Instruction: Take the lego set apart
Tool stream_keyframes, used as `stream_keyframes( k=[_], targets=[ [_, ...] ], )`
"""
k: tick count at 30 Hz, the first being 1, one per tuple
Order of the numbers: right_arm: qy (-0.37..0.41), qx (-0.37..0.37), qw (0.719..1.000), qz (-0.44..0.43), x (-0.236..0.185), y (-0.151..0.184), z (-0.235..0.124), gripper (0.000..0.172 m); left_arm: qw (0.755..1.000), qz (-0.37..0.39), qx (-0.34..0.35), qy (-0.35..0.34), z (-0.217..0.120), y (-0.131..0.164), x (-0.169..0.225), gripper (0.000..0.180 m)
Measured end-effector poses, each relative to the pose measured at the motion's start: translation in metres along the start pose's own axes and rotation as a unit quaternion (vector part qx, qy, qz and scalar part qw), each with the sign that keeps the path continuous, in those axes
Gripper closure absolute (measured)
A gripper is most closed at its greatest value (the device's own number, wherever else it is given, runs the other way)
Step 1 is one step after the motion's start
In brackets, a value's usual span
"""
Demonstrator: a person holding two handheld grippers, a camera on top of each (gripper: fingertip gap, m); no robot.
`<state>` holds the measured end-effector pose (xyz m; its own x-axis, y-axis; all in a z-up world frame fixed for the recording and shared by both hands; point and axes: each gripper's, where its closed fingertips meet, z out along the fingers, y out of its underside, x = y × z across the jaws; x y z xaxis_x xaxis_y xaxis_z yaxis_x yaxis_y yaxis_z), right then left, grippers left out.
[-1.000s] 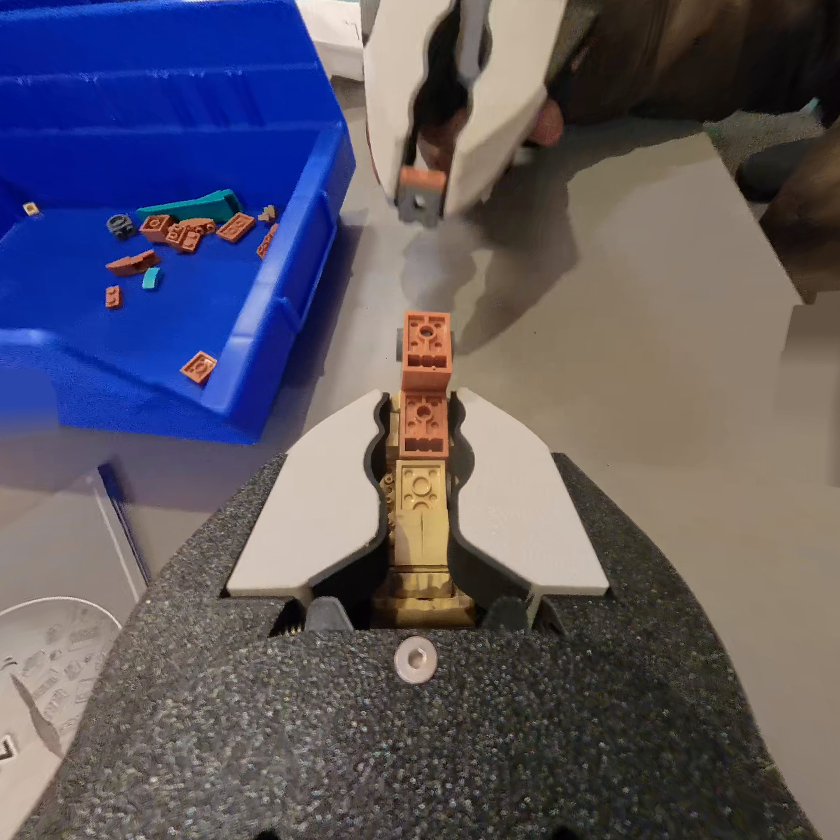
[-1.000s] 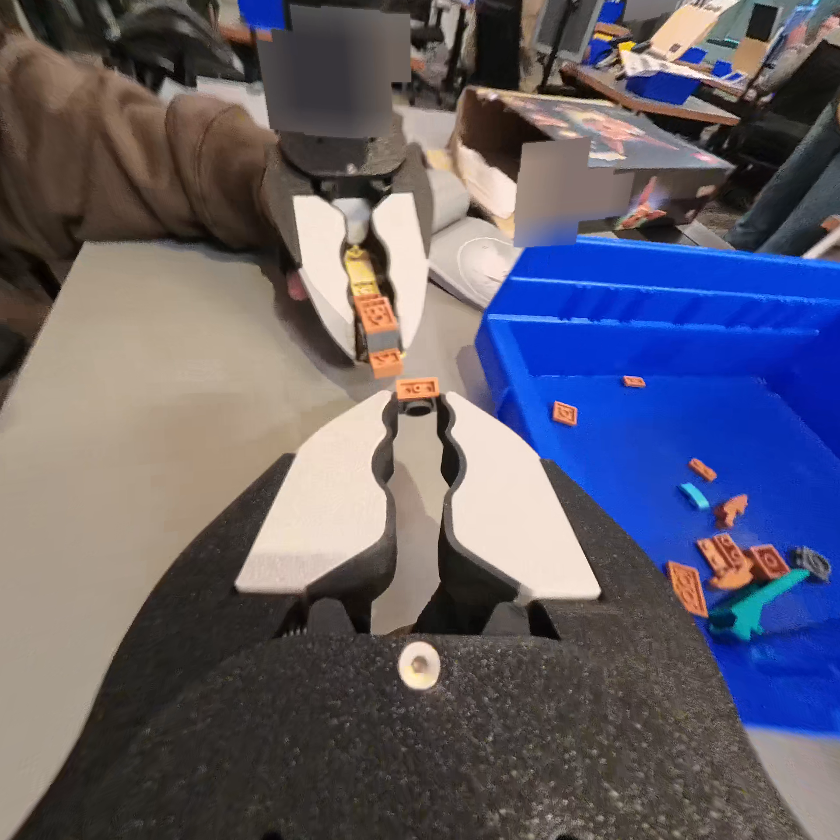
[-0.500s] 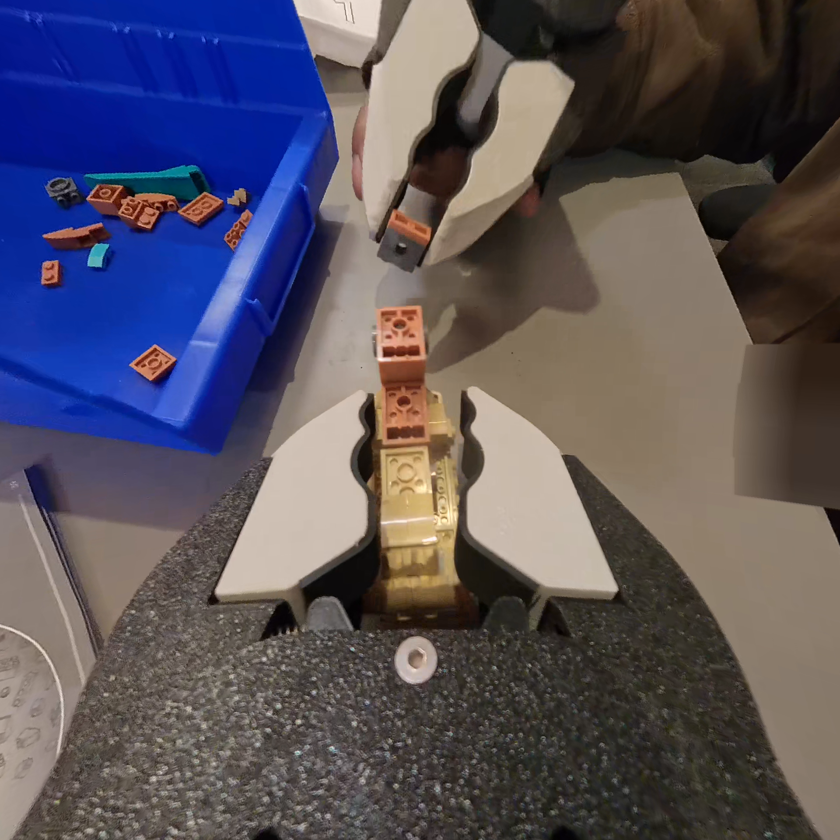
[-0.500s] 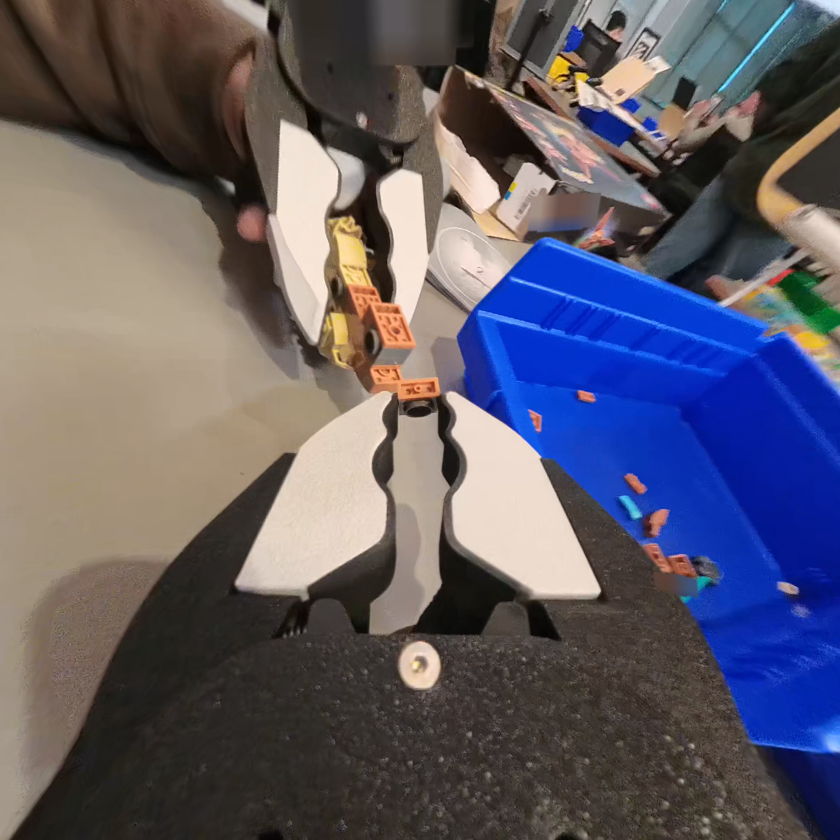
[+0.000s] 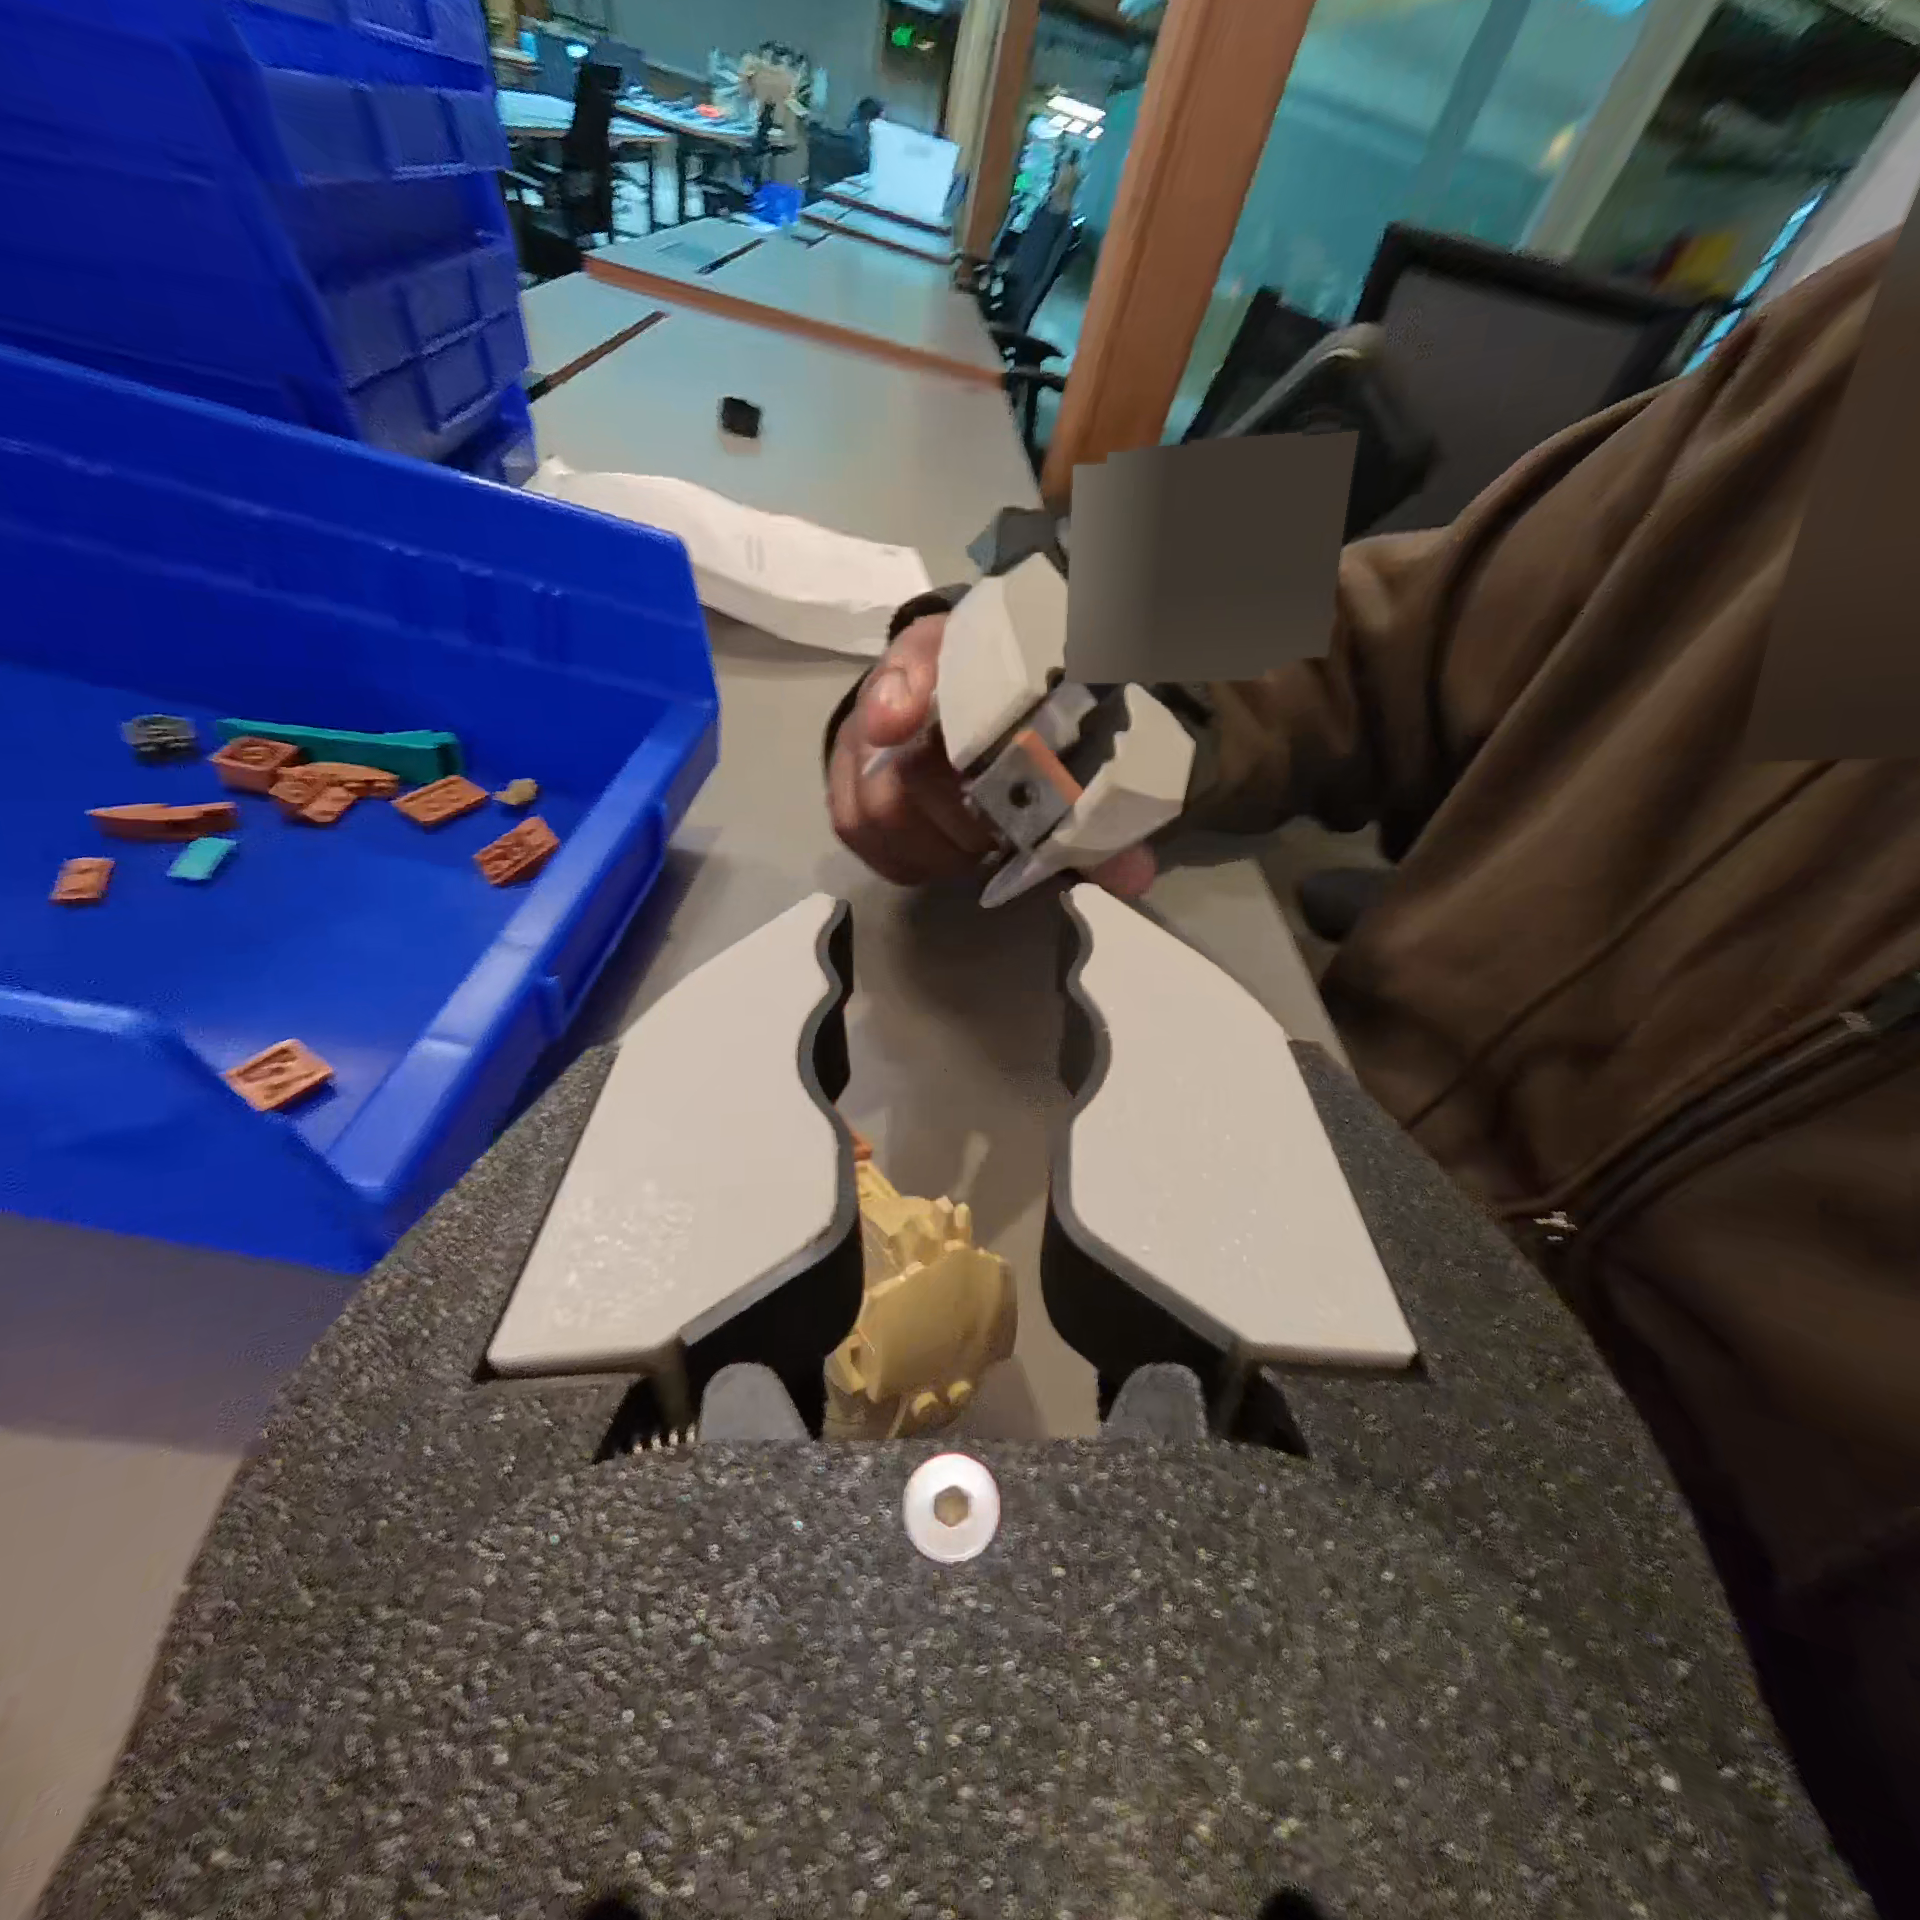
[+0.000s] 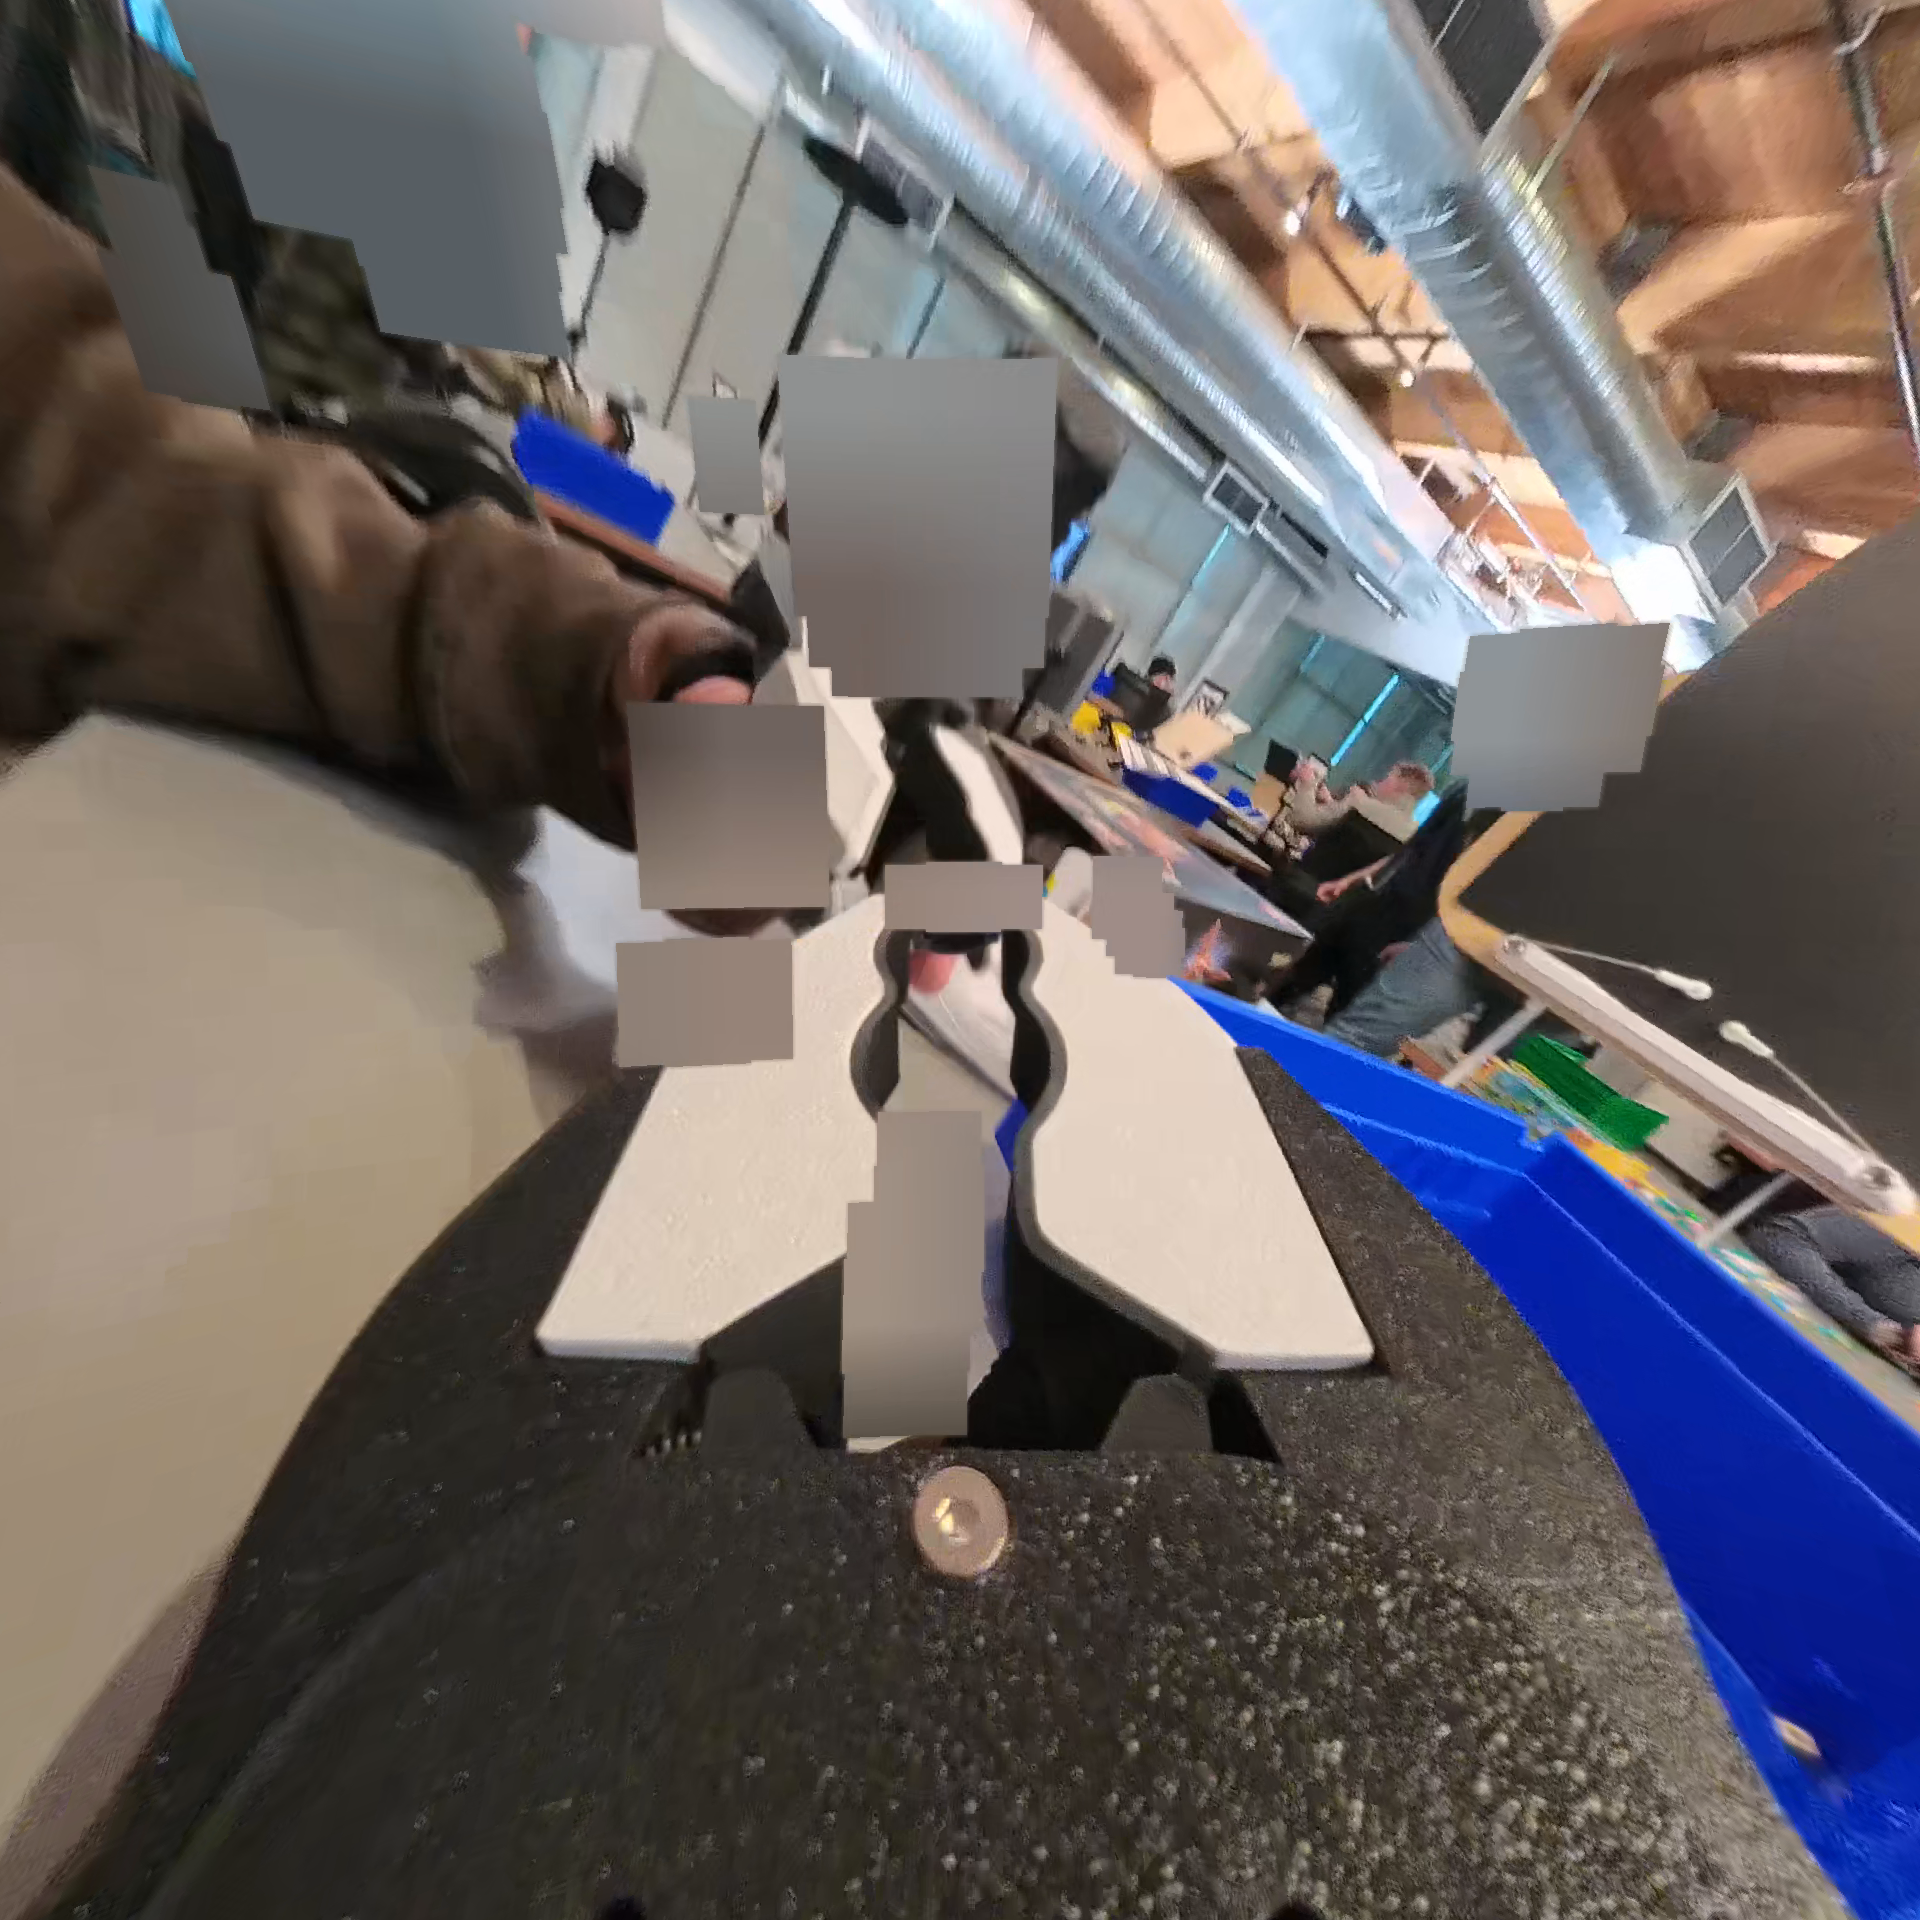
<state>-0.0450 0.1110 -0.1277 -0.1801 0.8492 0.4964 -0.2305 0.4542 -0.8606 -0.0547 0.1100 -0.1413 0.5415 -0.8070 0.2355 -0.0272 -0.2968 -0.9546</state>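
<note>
Grey tabletop (image 5: 1195,935), blue bin (image 5: 582,665) — open-plan workshop

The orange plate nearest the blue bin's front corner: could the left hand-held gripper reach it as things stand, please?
Probably yes. The bin is open on top, the plate lies apart from other pieces, and the left hand-held gripper stands open beside it; only the bin's wall is between them.
</note>
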Motion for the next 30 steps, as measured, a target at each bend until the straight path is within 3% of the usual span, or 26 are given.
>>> stream_keyframes(
  k=[4,6,9,14,18,22,26,30],
  targets=[
    [-0.014,0.036,0.999,0.03,-0.002,-0.011,0.002,0.155,0.996,-0.044,0.027,0.07,0.002,-0.006,0.015,0.148],
    [-0.024,0.04,0.997,0.053,-0.004,-0.011,0.004,0.155,0.996,-0.03,0.037,0.076,0.003,-0.008,0.019,0.152],
    [-0.032,0.046,0.993,0.105,-0.003,-0.011,0.006,0.155,0.997,0.058,0.031,0.026,0.004,-0.009,0.017,0.152],
    [-0.038,0.069,0.978,0.195,0.009,-0.013,0.003,0.155,0.978,0.195,0.043,-0.058,0.001,-0.02,0.014,0.153],
    [-0.066,0.077,0.954,0.281,0.01,-0.012,0.003,0.155,0.931,0.335,0.036,-0.14,0.0,-0.023,0.009,0.157],
    [-0.075,0.073,0.938,0.329,0.01,-0.01,0.005,0.155,0.864,0.454,0.006,-0.22,0.005,-0.022,0.003,0.158],
    [-0.073,0.07,0.932,0.347,0.009,-0.008,0.008,0.155,0.804,0.526,-0.027,-0.275,0.009,-0.019,-0.004,0.158],
    [-0.069,0.071,0.929,0.356,0.008,-0.008,0.01,0.155,0.767,0.56,-0.04,-0.312,0.012,-0.02,-0.007,0.159]
  ],
)
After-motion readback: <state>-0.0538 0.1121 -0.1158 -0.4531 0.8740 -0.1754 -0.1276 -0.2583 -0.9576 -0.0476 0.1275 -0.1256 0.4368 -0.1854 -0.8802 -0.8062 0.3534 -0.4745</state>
